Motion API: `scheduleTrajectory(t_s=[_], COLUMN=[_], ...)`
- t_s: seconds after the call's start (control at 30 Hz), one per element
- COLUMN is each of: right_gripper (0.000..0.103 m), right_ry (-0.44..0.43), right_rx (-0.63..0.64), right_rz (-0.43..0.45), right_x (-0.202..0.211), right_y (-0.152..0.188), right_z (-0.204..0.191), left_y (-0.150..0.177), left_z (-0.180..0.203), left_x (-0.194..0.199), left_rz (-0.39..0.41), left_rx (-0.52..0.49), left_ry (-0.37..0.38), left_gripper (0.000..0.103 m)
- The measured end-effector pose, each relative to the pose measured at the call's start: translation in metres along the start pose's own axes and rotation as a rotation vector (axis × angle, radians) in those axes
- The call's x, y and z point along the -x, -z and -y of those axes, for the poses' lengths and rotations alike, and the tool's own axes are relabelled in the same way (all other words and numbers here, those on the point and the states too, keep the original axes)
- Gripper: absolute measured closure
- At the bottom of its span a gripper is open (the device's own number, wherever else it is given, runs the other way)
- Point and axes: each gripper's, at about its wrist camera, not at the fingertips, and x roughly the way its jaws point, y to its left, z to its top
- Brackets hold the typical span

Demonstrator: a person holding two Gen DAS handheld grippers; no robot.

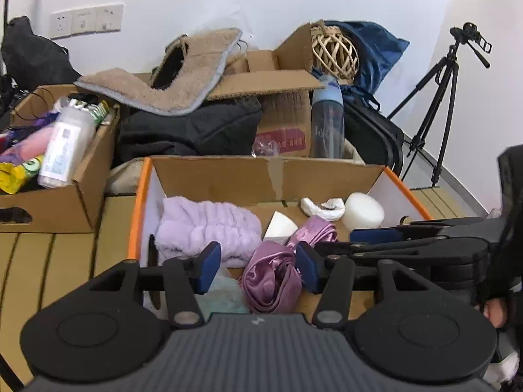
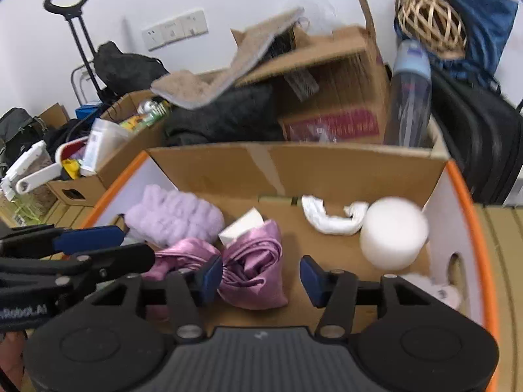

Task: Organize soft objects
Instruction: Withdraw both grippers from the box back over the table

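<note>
In the orange-edged box (image 1: 135, 215), going from left to right, lie a lilac fluffy cloth (image 1: 206, 228), a pink satin cloth (image 1: 273, 277), a white rolled cloth (image 1: 322, 208) and a white foam cylinder (image 1: 364, 210). The left gripper (image 1: 258, 268) has its fingers open above the satin, not pressing it; the right gripper (image 2: 261, 276) is open and holds nothing. I think the best way is to lower straight and close on a thick fold. On the left gripper's body a label reads partly "Robot.AI"; the red print on the back carton (image 1: 281, 121) is unreadable.

Bright, even indoor light with soft shadows; fisheye bending at the edges, dark corners, right wrist view motion-blurred.
</note>
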Motion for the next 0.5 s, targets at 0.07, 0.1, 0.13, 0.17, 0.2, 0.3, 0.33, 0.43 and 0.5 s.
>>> scheduleTrajectory(t_s=[0.07, 0.1, 0.13, 0.17, 0.2, 0.3, 0.33, 0.43, 0.5], right_gripper=[0.051, 0.051, 0.051, 0.05, 0.049, 0.048, 0.045, 0.035, 0.033], right_ry=[0.004, 0.004, 0.003, -0.001, -0.001, 0.013, 0.019, 0.019, 0.034], right_rx=[0.014, 0.024, 0.032, 0.039, 0.043, 0.076, 0.086, 0.121, 0.153], right_rz=[0.017, 0.034, 0.052, 0.075, 0.093, 0.16, 0.182, 0.275, 0.341], right_x=[0.019, 0.033, 0.049, 0.068, 0.083, 0.141, 0.158, 0.216, 0.25], right_y=[-0.002, -0.003, -0.003, -0.002, -0.001, 0.011, 0.016, 0.05, 0.085], right_z=[-0.004, -0.006, -0.007, -0.009, -0.011, -0.018, -0.021, -0.029, -0.037], left_y=[-0.003, -0.004, -0.004, -0.004, -0.002, 0.013, 0.02, 0.056, 0.084], left_z=[0.004, 0.006, 0.009, 0.01, 0.013, 0.021, 0.024, 0.036, 0.043], left_x=[0.019, 0.031, 0.046, 0.061, 0.076, 0.131, 0.149, 0.207, 0.241], left_rz=[0.019, 0.033, 0.05, 0.067, 0.085, 0.15, 0.174, 0.254, 0.313], left_rx=[0.0, 0.0, -0.004, -0.007, -0.01, -0.026, -0.033, -0.025, -0.039], left_ry=[-0.003, -0.005, -0.001, 0.0, 0.0, 0.002, 0.0, -0.058, -0.091], left_gripper=[0.05, 0.05, 0.05, 0.05, 0.047, 0.041, 0.038, 0.02, 0.018])
